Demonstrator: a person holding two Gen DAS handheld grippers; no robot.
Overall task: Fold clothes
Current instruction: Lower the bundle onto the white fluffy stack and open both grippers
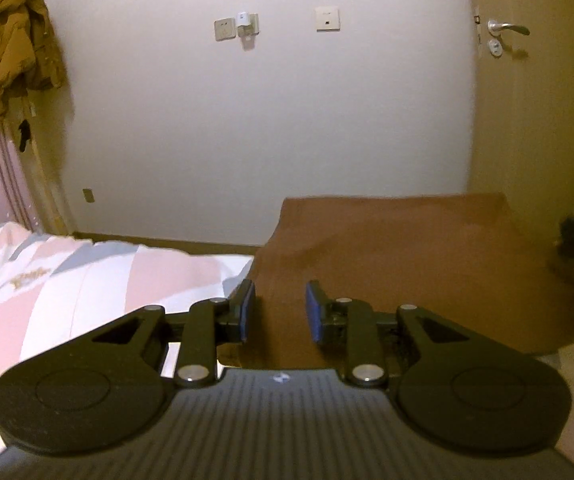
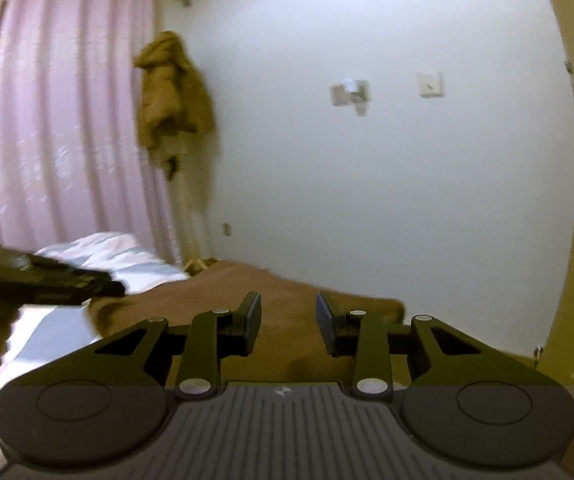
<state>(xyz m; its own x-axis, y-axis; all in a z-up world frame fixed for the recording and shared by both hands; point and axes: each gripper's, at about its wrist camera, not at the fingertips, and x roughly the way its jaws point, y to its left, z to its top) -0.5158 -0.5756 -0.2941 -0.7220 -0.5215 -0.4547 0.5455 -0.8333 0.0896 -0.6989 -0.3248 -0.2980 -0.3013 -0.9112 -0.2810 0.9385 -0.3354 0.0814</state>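
Left wrist: brown garment (image 1: 407,264) beyond (below) left gripper (image 1: 279,312)

Count, both views: one flat brown cloth garment (image 1: 407,256) on one bed with pink, white and grey patterned bedding (image 1: 47,280); one mustard-brown padded jacket (image 1: 23,40) hanging (wall corner); three white wall plates (image 1: 327,19); one tan door (image 1: 527,100); one pink pleated curtain (image 2: 55,100).

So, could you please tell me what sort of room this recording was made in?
Most likely a bedroom: a bed with a patterned pink cover, a pink curtain beside it, and a jacket hanging by the wall. A brown garment lies on the bed.
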